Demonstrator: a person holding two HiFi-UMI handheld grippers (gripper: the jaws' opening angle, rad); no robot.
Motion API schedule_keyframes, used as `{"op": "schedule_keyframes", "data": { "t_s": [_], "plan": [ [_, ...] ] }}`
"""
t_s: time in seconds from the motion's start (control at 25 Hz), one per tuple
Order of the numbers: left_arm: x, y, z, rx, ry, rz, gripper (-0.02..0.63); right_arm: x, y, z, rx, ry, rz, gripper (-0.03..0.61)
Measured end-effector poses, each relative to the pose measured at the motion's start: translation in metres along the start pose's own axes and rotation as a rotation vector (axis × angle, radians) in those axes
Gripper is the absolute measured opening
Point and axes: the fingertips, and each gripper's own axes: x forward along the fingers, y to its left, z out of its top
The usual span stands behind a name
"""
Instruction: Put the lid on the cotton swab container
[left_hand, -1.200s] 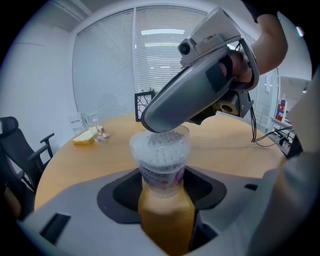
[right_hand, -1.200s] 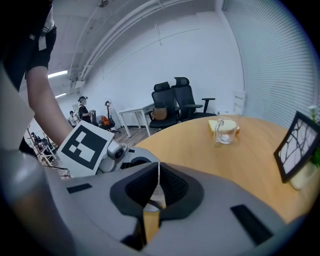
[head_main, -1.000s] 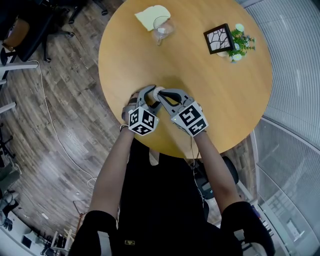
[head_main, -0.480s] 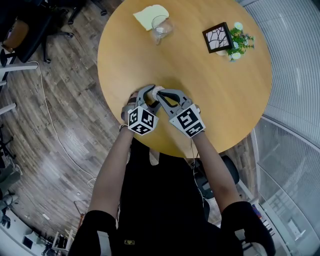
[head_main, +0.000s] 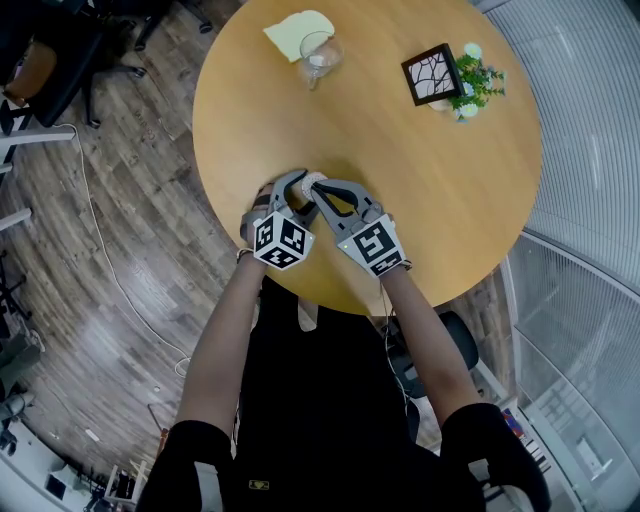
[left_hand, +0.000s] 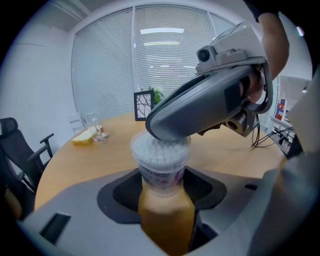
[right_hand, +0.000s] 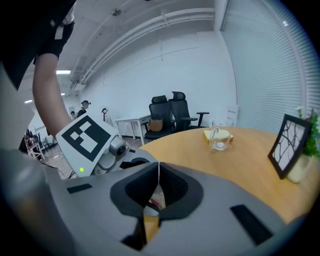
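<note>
The cotton swab container (left_hand: 161, 165) is a clear tub packed with white swabs, with a printed label. My left gripper (left_hand: 162, 182) is shut on its lower body and holds it upright just above the table. A clear lid (left_hand: 160, 145) seems to sit over the swabs. My right gripper (left_hand: 161, 129) lies across that top, touching it, with its jaws together at the tips. In the right gripper view only a thin seam shows between its jaws (right_hand: 159, 180), with the container's label (right_hand: 156, 203) below. In the head view both grippers (head_main: 300, 186) (head_main: 320, 186) meet at the container (head_main: 312, 181) near the table's near edge.
The round wooden table (head_main: 420, 180) carries a glass mug (head_main: 322, 55) and a yellow sponge (head_main: 295, 32) at the far side. A framed picture (head_main: 432, 75) and a small plant (head_main: 475, 85) stand at the far right. Office chairs (right_hand: 172, 112) stand beyond the table.
My right gripper has tilted a little over the container's top, its marker cube shifting slightly toward me. The left gripper and the container have stayed in place.
</note>
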Motion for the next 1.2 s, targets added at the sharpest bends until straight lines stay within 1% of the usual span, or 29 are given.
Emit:
{"op": "schedule_keyframes", "data": {
  "t_s": [0.12,0.24,0.52,0.6,0.72,0.8,0.88,0.92,1.08,1.2],
  "plan": [
    [0.000,-0.001,-0.001,-0.002,0.004,-0.006,0.259,0.000,-0.002,-0.002,0.060,0.016,0.000,0.008],
    [-0.001,0.000,-0.001,-0.003,0.005,-0.008,0.259,0.000,0.000,0.004,0.047,0.021,0.004,0.008],
    [-0.002,0.000,-0.001,0.001,0.004,-0.004,0.259,-0.013,0.004,0.011,0.023,0.002,-0.020,0.011],
    [-0.001,0.000,-0.001,0.001,0.006,-0.003,0.259,-0.020,0.003,0.008,0.030,0.005,-0.038,0.011],
    [0.000,-0.001,-0.001,0.001,0.009,-0.002,0.261,-0.032,-0.002,-0.002,0.075,0.038,-0.097,0.012],
    [0.000,-0.003,-0.002,0.000,0.015,-0.016,0.271,-0.039,-0.005,-0.003,0.111,0.028,-0.135,0.014],
    [0.001,-0.008,-0.002,-0.002,0.025,-0.050,0.325,-0.045,-0.004,-0.001,0.133,0.011,-0.154,0.014],
    [0.001,-0.010,-0.002,0.000,0.028,-0.066,0.339,-0.048,-0.003,-0.001,0.140,0.005,-0.161,0.014],
    [-0.001,-0.012,-0.005,-0.017,0.039,-0.089,0.364,-0.059,-0.001,0.000,0.142,0.004,-0.181,0.014],
    [-0.013,-0.007,-0.012,-0.044,0.065,-0.074,0.364,-0.071,-0.003,-0.007,0.123,0.048,-0.230,0.014]
  ]
}}
